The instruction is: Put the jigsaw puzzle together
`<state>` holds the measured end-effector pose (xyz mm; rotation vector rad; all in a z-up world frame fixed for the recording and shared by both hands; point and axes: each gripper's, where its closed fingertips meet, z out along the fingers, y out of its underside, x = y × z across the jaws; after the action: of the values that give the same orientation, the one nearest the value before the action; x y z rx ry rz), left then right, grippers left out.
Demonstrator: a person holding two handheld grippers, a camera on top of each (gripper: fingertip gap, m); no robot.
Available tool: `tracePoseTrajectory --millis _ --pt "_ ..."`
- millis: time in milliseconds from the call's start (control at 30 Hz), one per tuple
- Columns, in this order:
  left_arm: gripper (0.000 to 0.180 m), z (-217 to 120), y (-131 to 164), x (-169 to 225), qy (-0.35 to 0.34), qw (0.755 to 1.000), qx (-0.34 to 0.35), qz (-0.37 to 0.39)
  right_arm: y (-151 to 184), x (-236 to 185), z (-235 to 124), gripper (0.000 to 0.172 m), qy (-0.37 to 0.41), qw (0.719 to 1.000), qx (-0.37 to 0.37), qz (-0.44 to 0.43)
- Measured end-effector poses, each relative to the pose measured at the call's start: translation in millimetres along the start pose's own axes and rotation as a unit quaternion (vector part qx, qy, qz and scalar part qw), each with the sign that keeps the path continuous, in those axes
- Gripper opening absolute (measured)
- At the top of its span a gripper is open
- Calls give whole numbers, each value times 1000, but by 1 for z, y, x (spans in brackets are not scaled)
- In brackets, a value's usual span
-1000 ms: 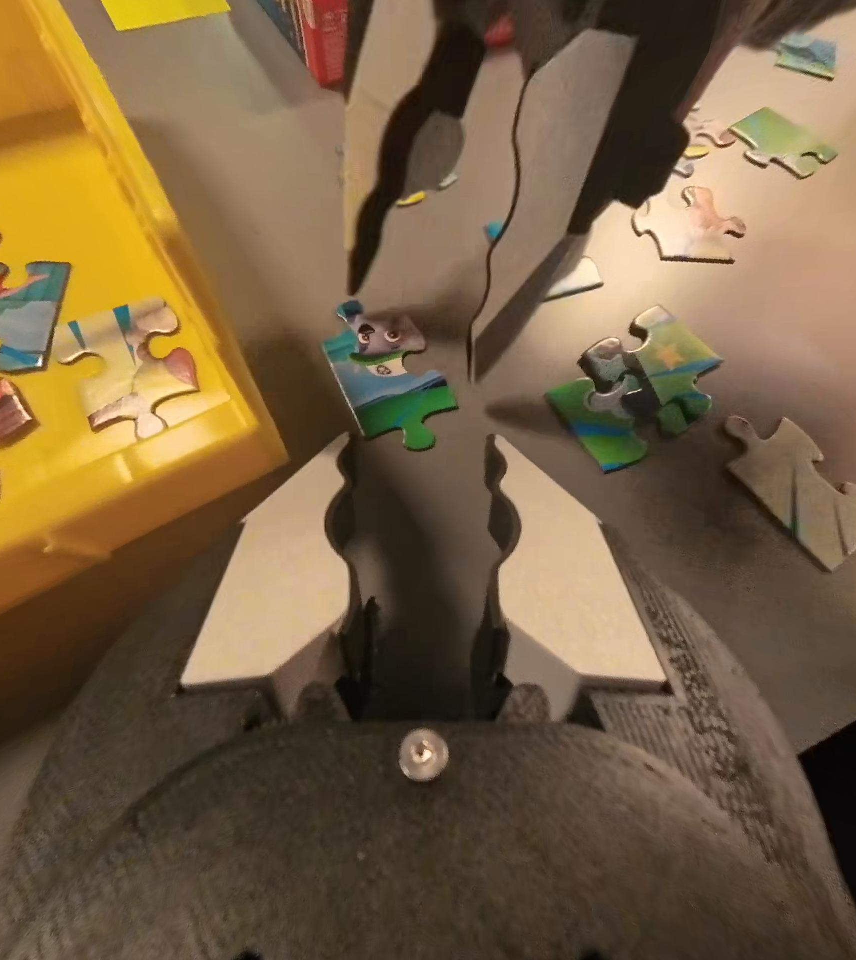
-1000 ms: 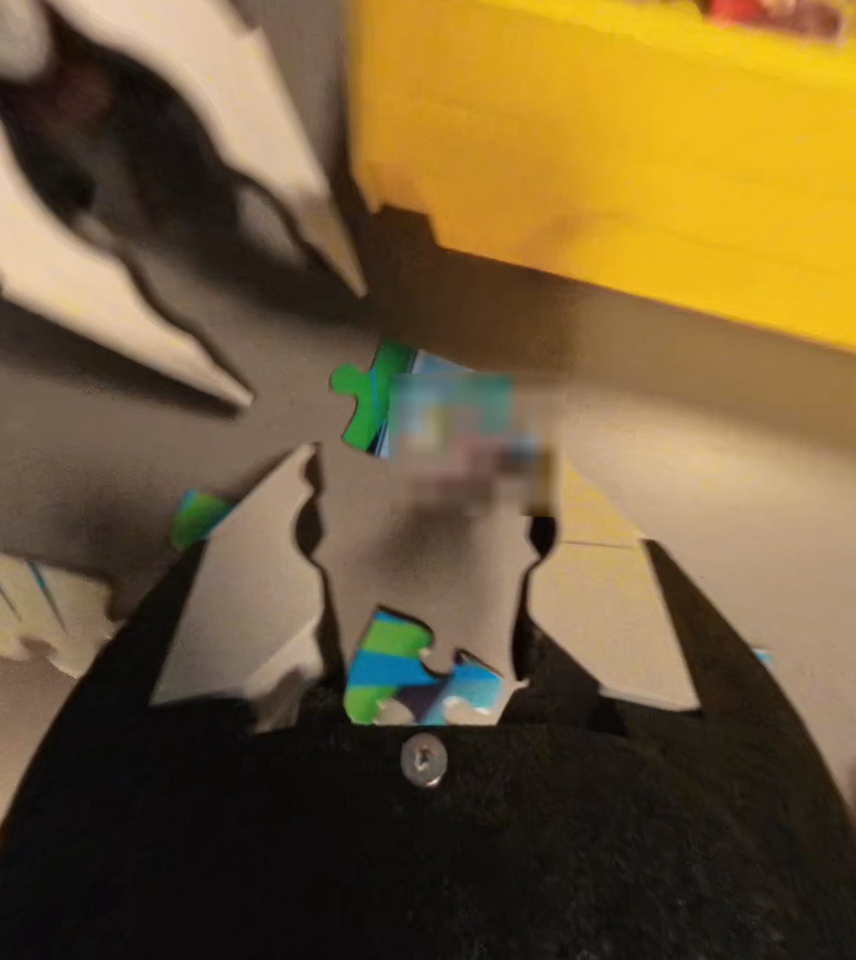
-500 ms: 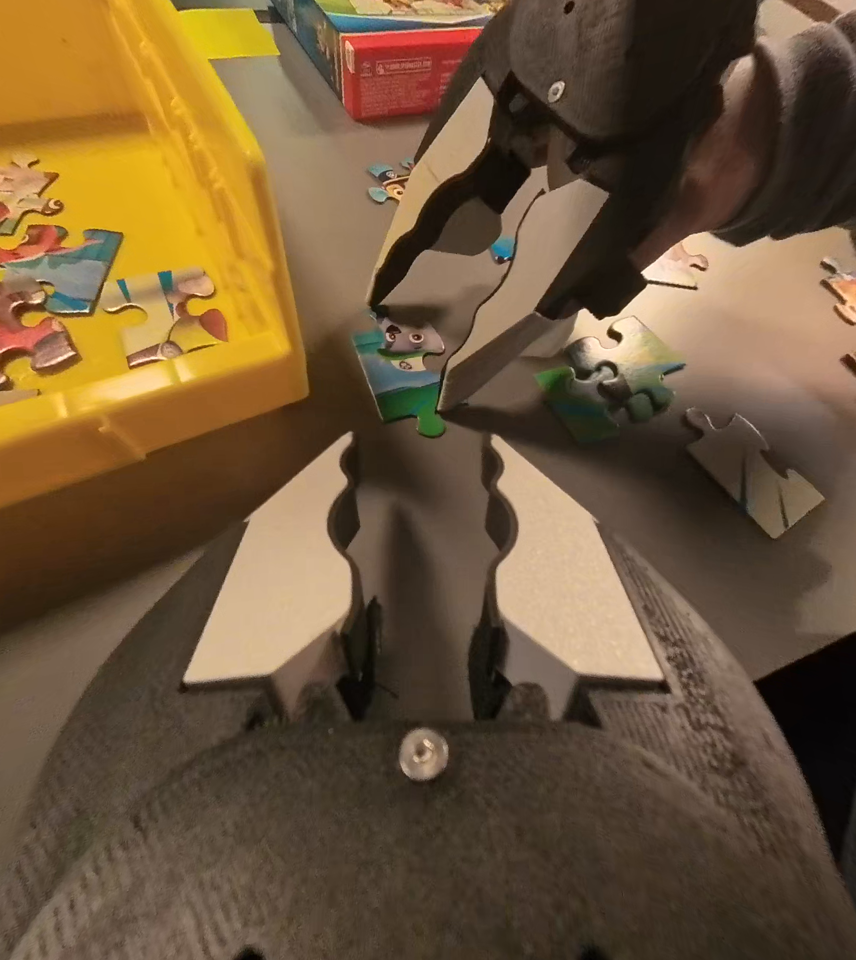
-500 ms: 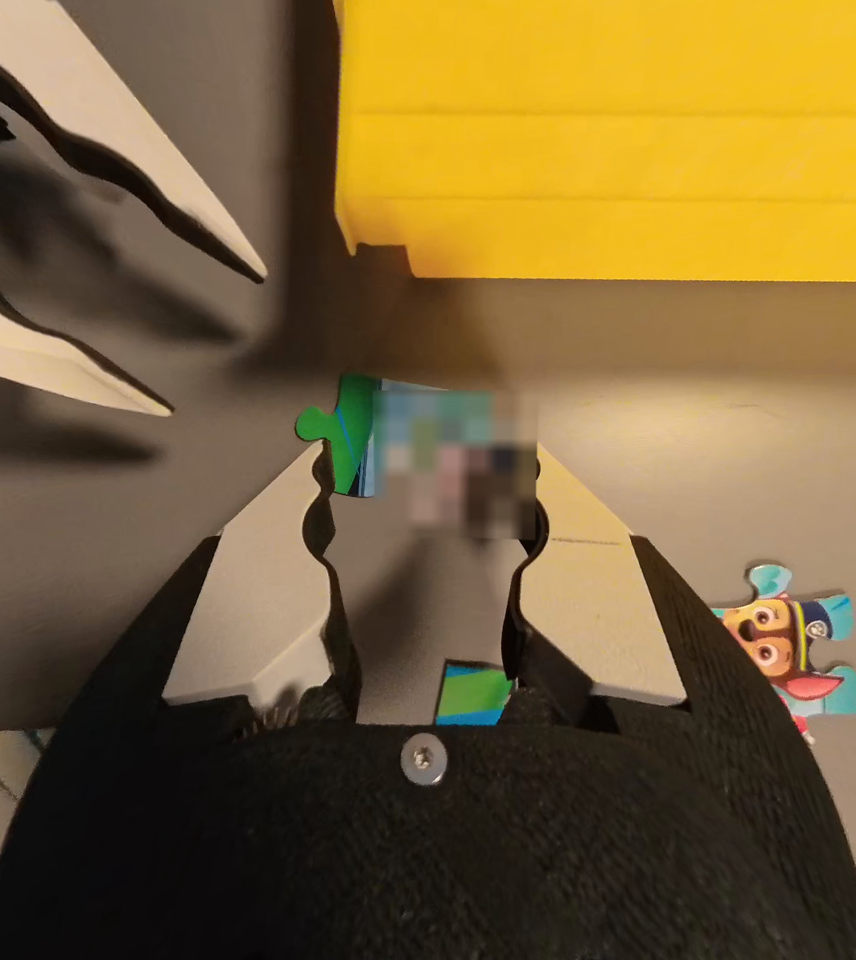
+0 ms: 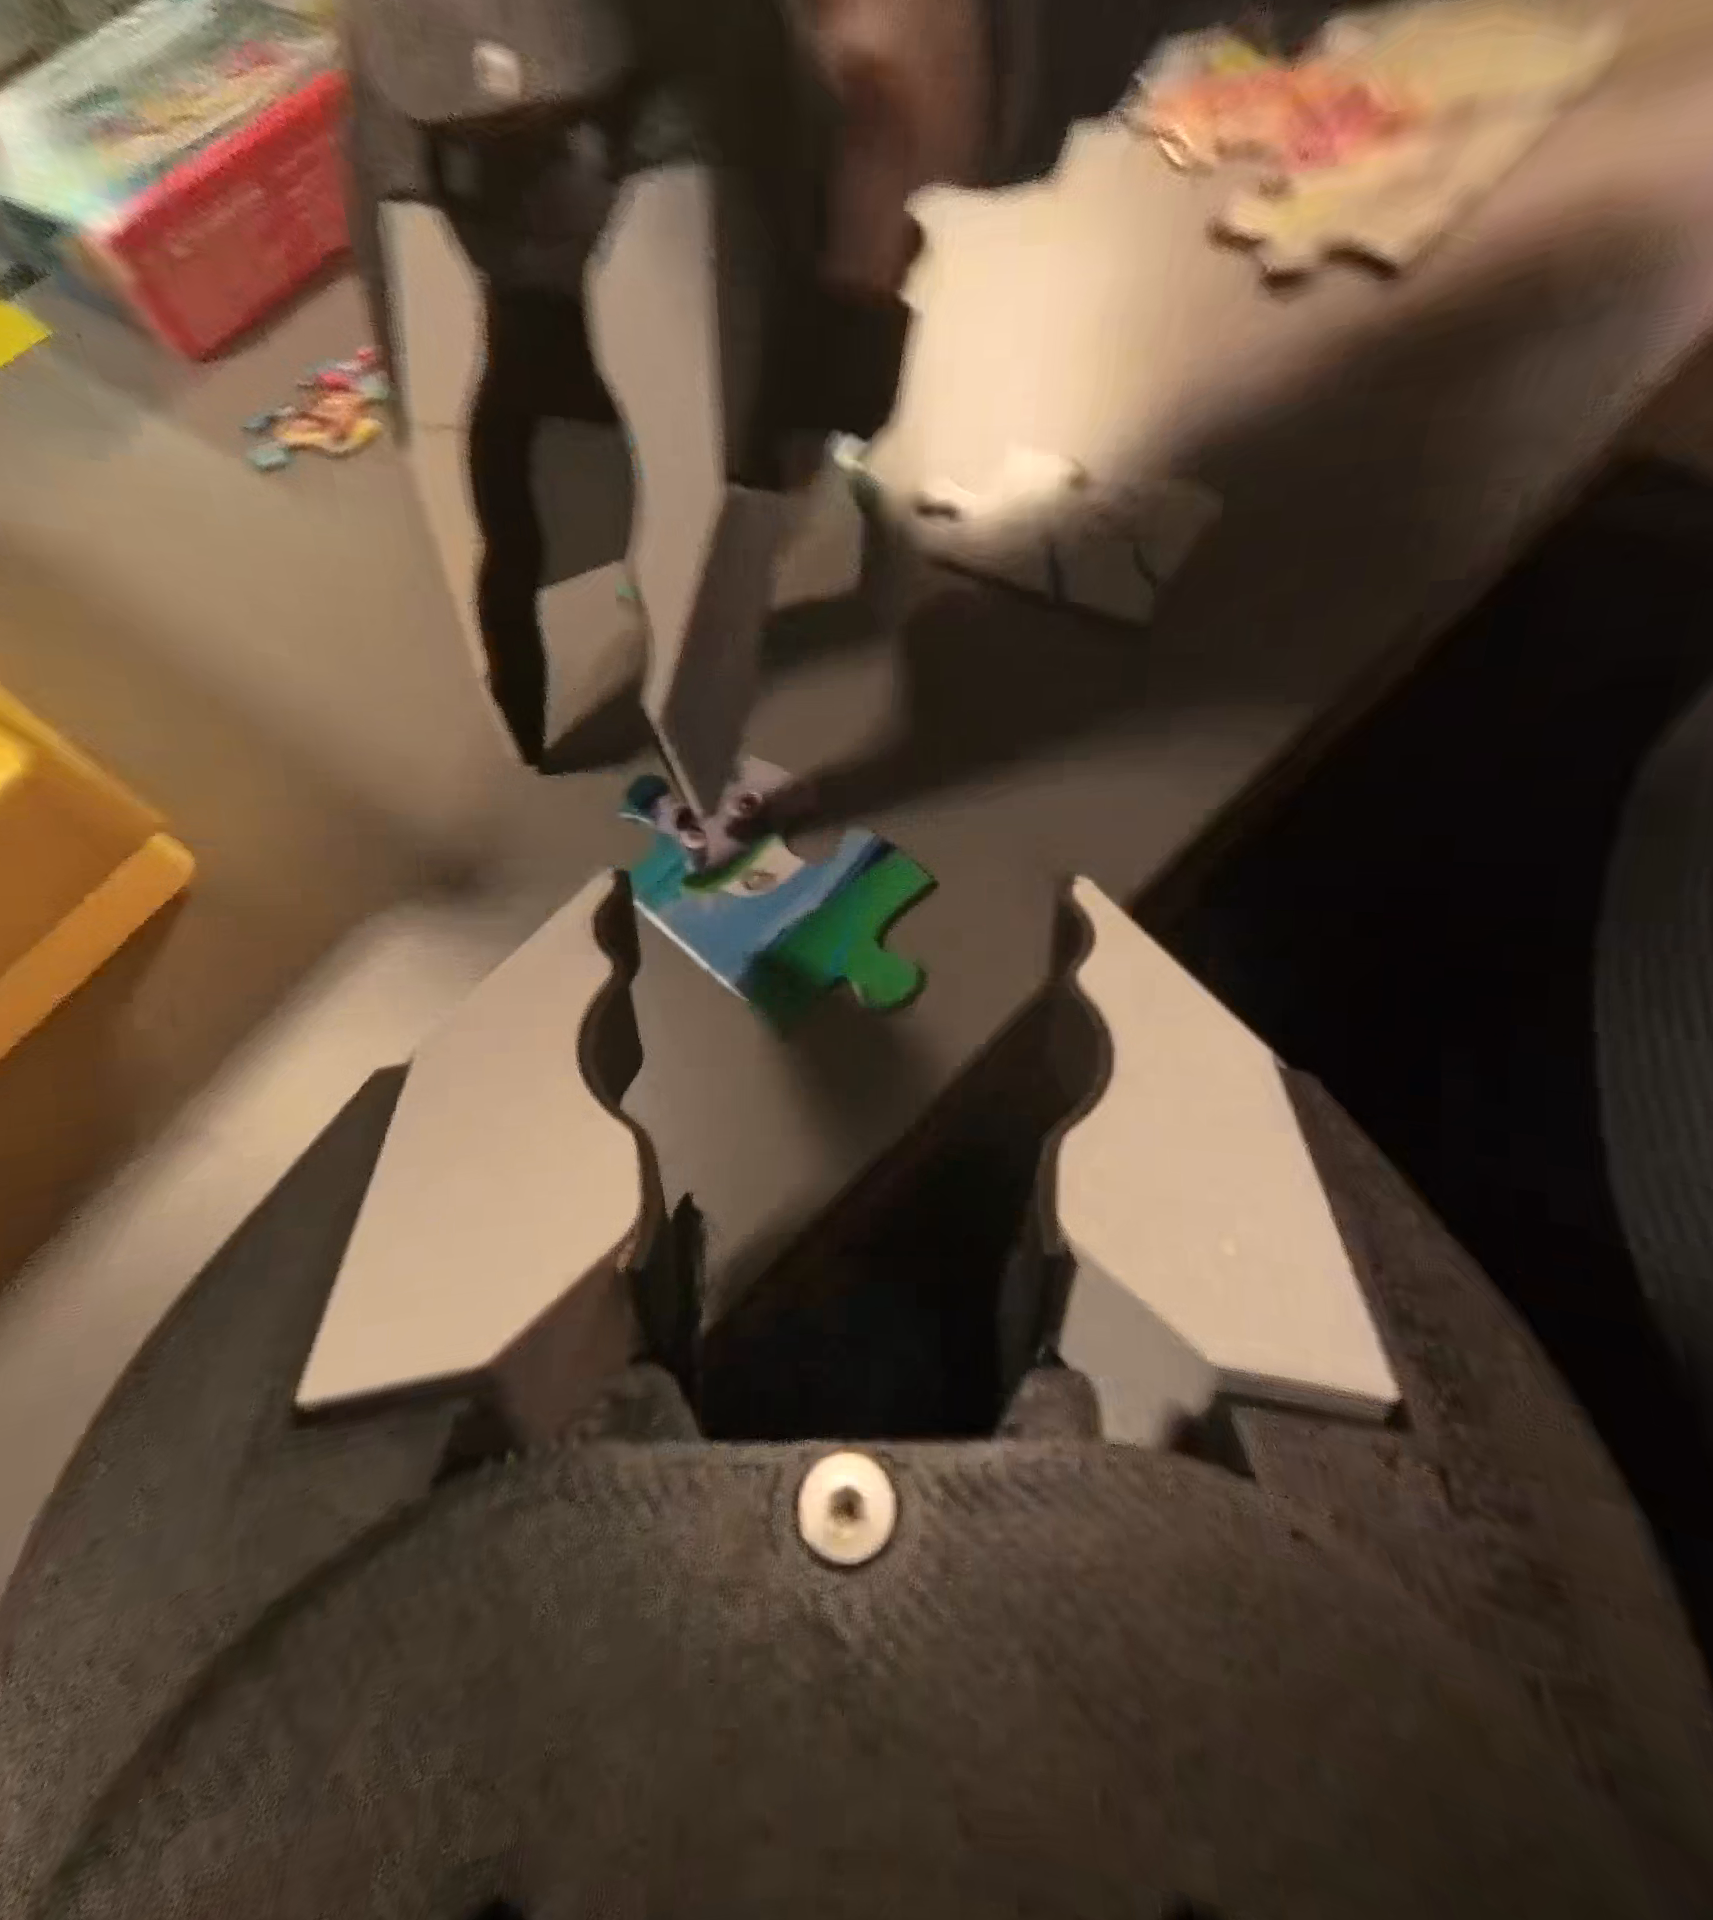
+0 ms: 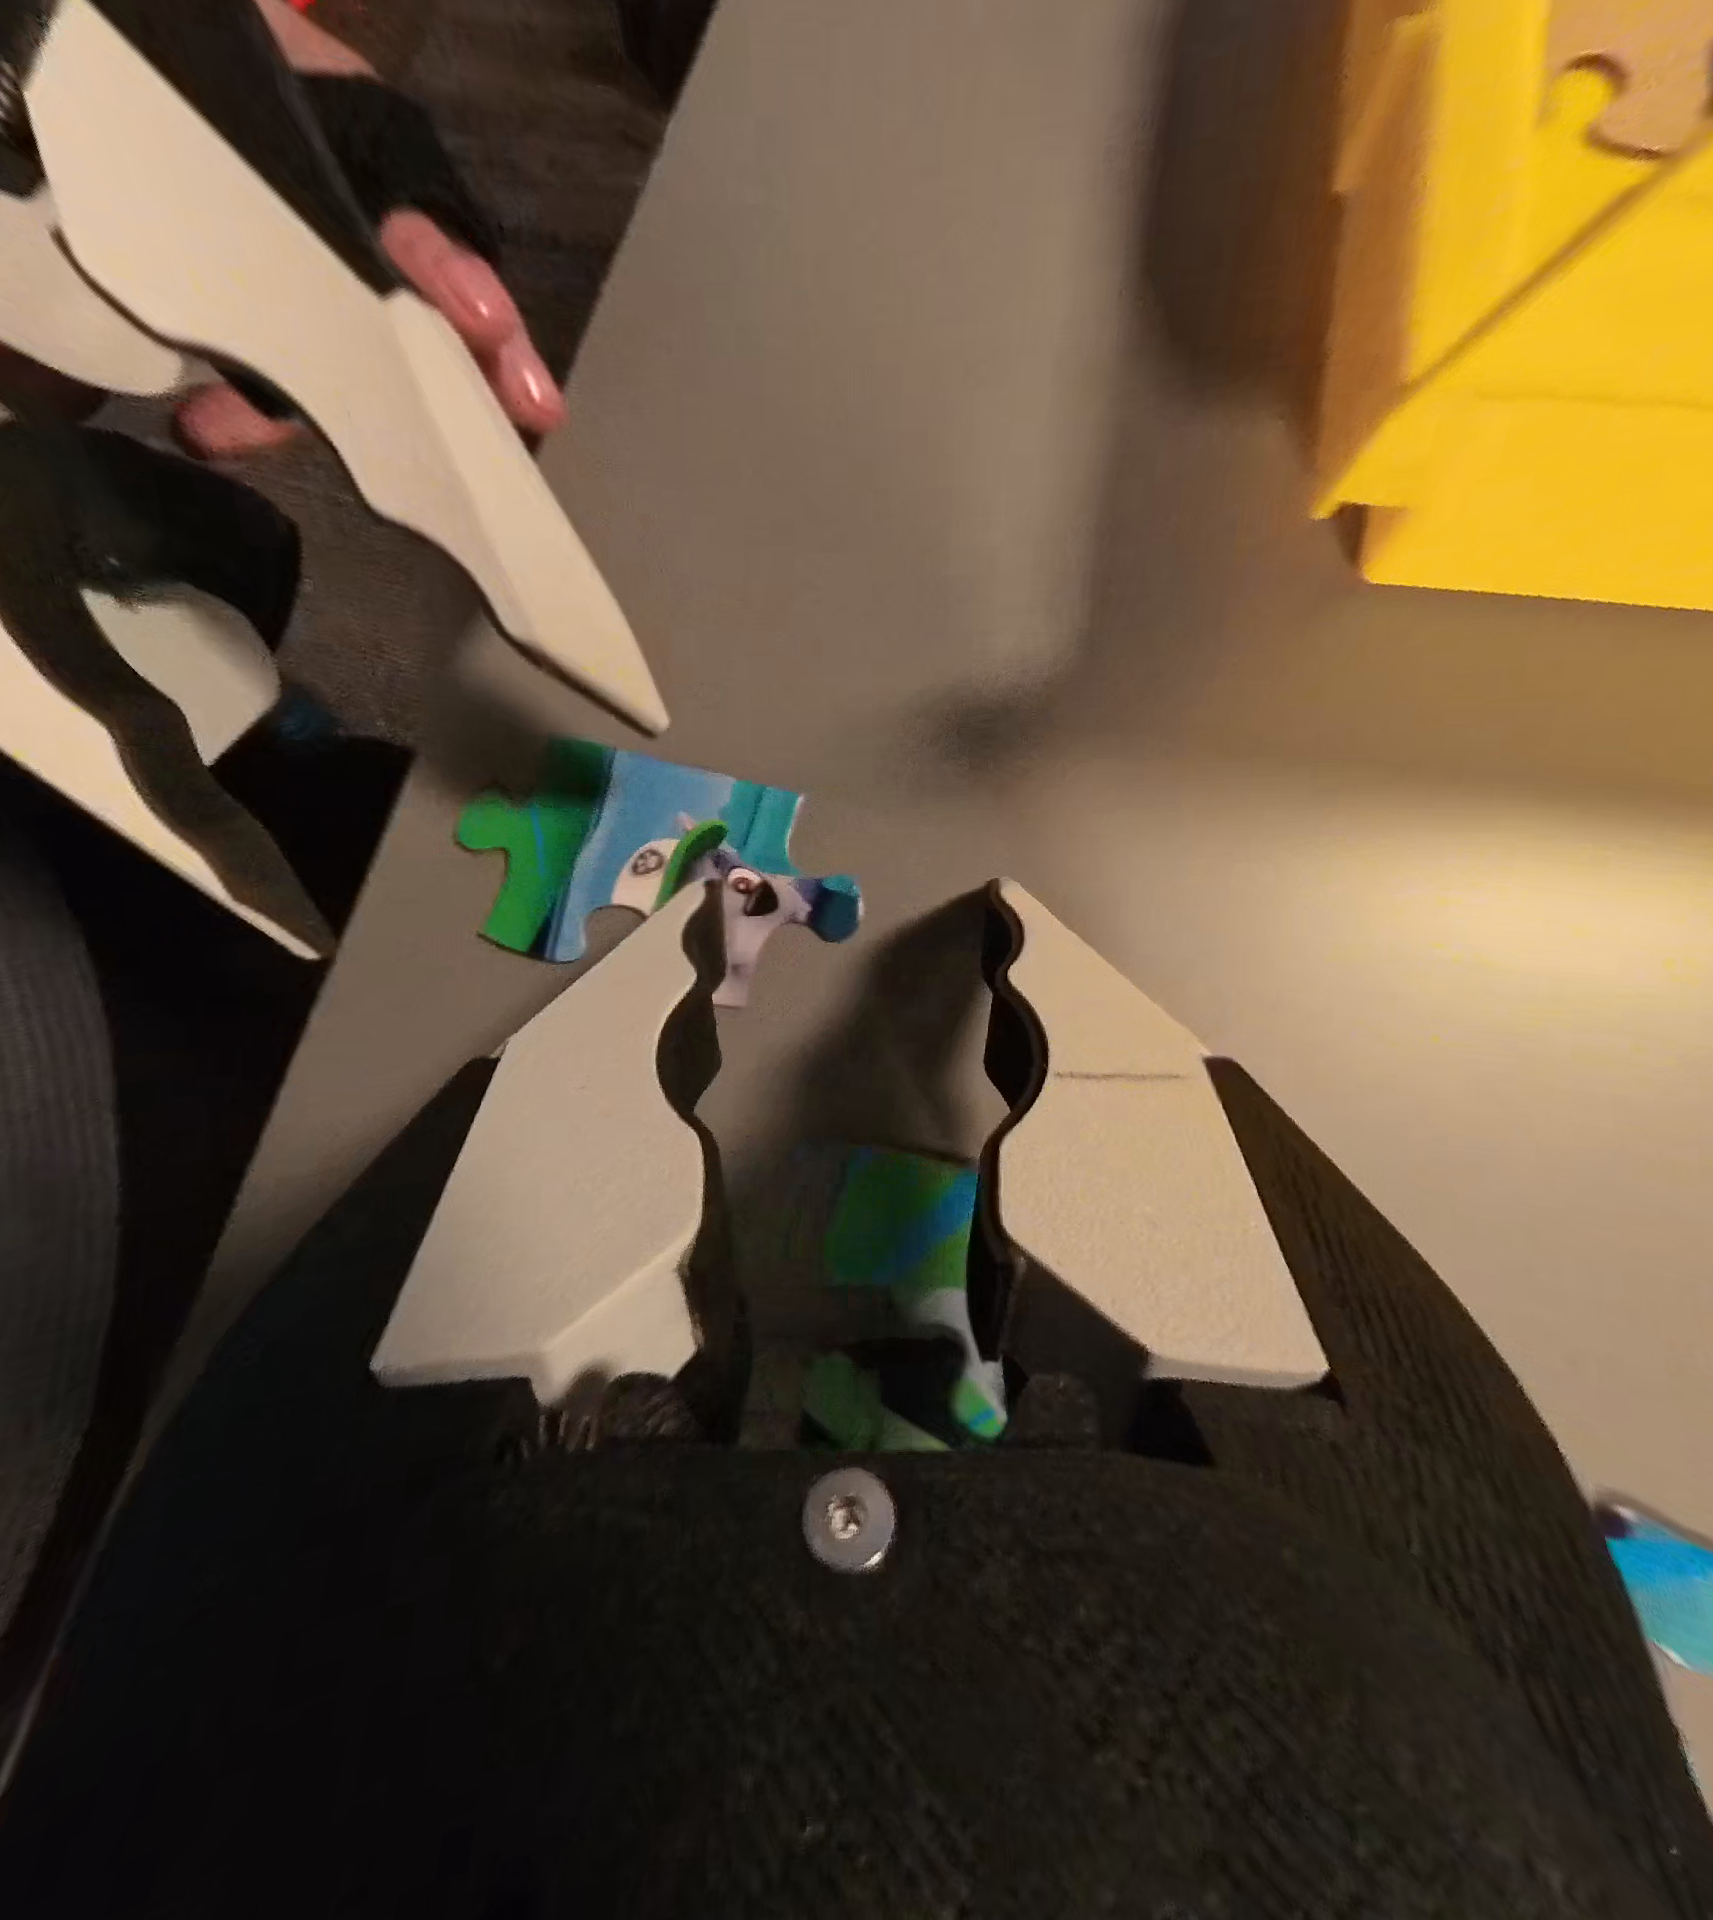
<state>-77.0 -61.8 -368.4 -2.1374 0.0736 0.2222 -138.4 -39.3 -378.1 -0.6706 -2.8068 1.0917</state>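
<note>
Puzzle piece [image 5: 784, 914] is pinned flat near the bench [image 6: 935, 416] edge by one right finger [image 6: 582, 1049]; both fingers' pairs are spread, nothing grasped.

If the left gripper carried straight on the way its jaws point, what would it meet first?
Probably the blue and green cardboard puzzle piece lying on the grey table near its edge, just beyond the open left gripper. The right gripper's fingertip rests on that piece's far end. Blur makes depth uncertain.
</note>
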Motion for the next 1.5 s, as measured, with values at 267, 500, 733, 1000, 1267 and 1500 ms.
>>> tracePoseTrajectory --millis 267,500,733,1000,1267,1500 --pt "70 -4 39 26 -39 971 -106 213 -2 -32 -3 46 -38 999 17 12" --pt "27 -18 39 22 -113 936 -109 314 -5 -62 -20 53 -59 997 40 -22" --pt "67 -19 30 32 -88 956 -66 274 6 -84 4 78 -73 996 -5 -49" --pt "63 -8 33 31 -66 945 -83 308 5 -106 3 86 -117 993 0 -29" --pt "1 -48 -15 26 -116 921 -6 371 -15 -119 -27 82 -146 985 87 -14" --pt "0 -93 -121 5 45 953 284 91 -54 -97 -93 46 -20 966 245 -81"
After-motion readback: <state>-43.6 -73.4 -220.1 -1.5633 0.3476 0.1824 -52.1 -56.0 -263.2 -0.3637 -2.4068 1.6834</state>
